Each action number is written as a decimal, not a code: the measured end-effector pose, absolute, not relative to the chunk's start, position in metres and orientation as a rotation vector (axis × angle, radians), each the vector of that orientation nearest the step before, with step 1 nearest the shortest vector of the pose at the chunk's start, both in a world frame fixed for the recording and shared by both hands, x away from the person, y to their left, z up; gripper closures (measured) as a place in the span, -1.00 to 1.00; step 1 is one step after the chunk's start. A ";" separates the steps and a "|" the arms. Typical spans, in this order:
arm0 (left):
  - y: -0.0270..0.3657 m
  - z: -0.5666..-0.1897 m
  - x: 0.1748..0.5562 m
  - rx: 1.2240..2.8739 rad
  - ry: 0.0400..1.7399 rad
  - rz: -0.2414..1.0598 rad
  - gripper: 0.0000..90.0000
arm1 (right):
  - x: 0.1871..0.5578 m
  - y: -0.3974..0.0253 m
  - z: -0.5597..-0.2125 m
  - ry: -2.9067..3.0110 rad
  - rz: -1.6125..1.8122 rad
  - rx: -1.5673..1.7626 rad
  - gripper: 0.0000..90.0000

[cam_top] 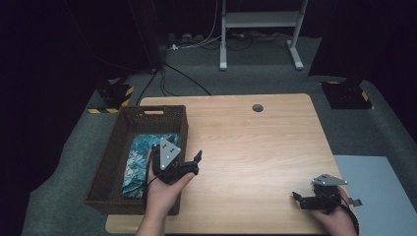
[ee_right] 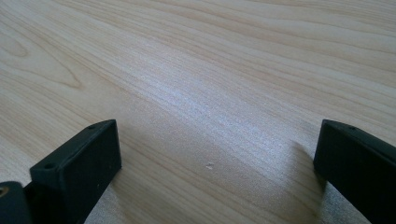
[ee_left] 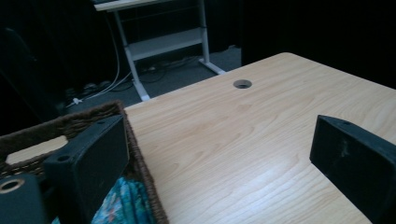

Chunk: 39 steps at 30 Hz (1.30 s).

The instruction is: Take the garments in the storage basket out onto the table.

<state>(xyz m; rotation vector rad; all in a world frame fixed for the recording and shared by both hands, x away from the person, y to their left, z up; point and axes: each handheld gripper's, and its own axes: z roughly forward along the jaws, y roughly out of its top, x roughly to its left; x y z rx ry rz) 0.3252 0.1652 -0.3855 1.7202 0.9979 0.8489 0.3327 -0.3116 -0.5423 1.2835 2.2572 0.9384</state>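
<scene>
The left gripper (cam_top: 189, 164) is being held at the right rim of the dark woven basket (cam_top: 114, 147), its fingers (ee_left: 91, 158) spread wide with nothing between them. A teal floral cloth (cam_top: 140, 160) is lying inside the basket, at the left of the wooden surface (cam_top: 255, 157). The right gripper (cam_top: 307, 196) is being held low near the surface's front right corner, well apart from the basket, fingers (ee_right: 77, 170) likewise wide and empty. No brand, label or writing is being shown legibly anywhere.
</scene>
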 end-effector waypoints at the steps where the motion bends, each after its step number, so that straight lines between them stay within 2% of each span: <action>1: 0.167 -0.385 0.325 1.721 1.000 0.851 -0.89 | 0.333 -0.312 -0.542 2.257 0.939 1.284 -0.99; 39: 0.228 -0.403 0.339 1.688 1.192 0.844 -0.88 | 0.332 -0.311 -0.542 2.274 0.945 1.268 -0.99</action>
